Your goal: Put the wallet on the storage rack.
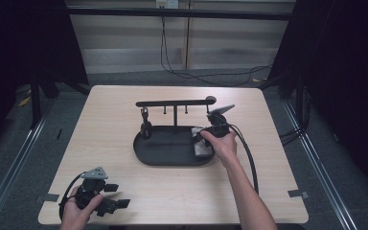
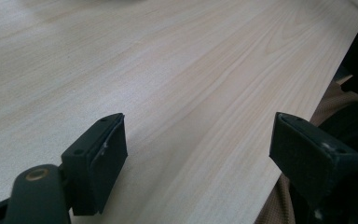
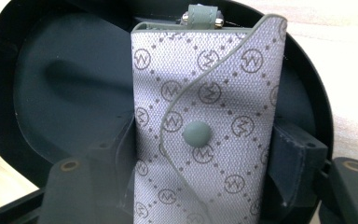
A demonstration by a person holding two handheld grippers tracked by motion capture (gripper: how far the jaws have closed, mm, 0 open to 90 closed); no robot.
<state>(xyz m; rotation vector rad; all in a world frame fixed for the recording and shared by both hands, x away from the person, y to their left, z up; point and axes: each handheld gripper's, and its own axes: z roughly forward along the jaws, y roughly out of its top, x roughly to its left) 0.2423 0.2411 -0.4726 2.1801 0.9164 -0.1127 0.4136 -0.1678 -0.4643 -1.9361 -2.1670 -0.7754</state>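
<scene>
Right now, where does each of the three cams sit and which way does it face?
High view: above the person's side, looking forward and down on the table; both forearms, left gripper, right gripper show.
Left gripper view: rides the left gripper, facing bare tabletop between wide-apart jaws.
Right gripper view: rides the right gripper, facing the patterned pouch between its jaws, over the black tray.
Shared: high and right gripper views both show pouch and tray.

Pale wood-grain table (image 1: 124,115); black oval tray (image 1: 146,153) with hook rack at centre; tape bits near front corners.
</scene>
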